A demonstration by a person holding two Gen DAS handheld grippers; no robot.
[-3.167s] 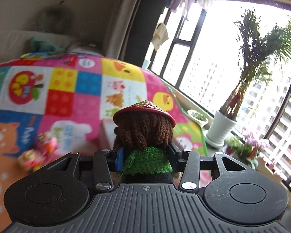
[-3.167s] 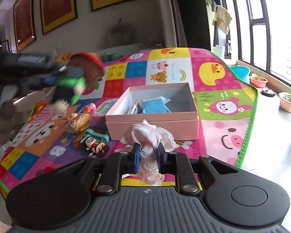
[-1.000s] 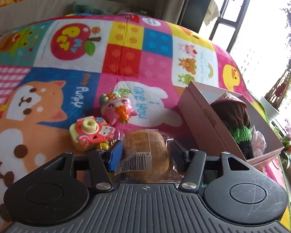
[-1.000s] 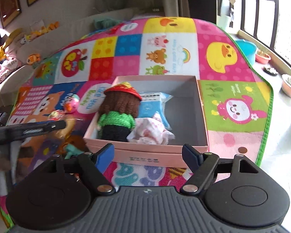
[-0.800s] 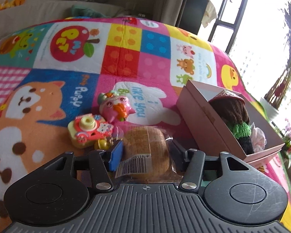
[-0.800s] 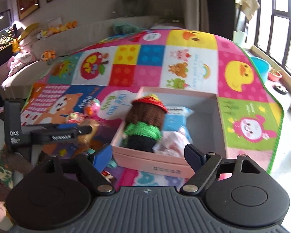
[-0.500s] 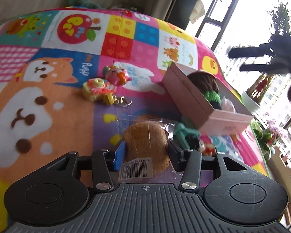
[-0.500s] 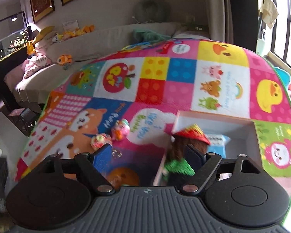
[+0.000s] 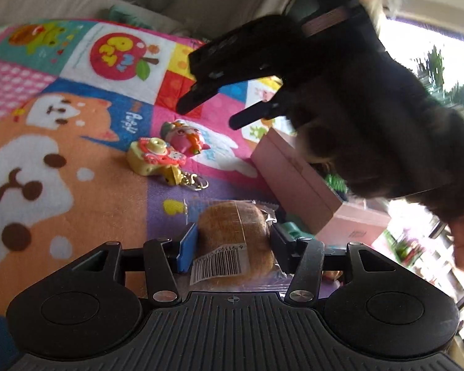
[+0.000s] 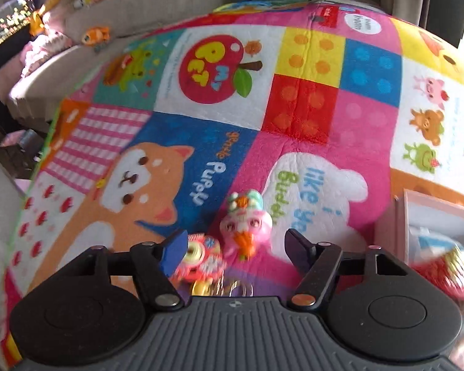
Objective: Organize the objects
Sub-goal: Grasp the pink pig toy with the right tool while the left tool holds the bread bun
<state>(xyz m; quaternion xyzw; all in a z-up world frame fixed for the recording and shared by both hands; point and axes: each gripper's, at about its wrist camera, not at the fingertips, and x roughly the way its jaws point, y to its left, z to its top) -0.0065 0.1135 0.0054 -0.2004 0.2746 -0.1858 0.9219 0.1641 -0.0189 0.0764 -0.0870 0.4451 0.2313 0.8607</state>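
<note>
Our left gripper (image 9: 233,249) clasps a wrapped bun (image 9: 233,235), jaws easing apart, while our right gripper (image 9: 219,105) hangs above the toy camera (image 9: 153,156) on the play mat (image 9: 62,142), beside the pink box (image 9: 297,179).

A bright patchwork play mat (image 10: 309,108) with cartoon animals (a puppy, an apple, a frog) covers the floor. Behind it runs a beige sofa (image 10: 170,3) carrying small plush toys (image 10: 97,34).
</note>
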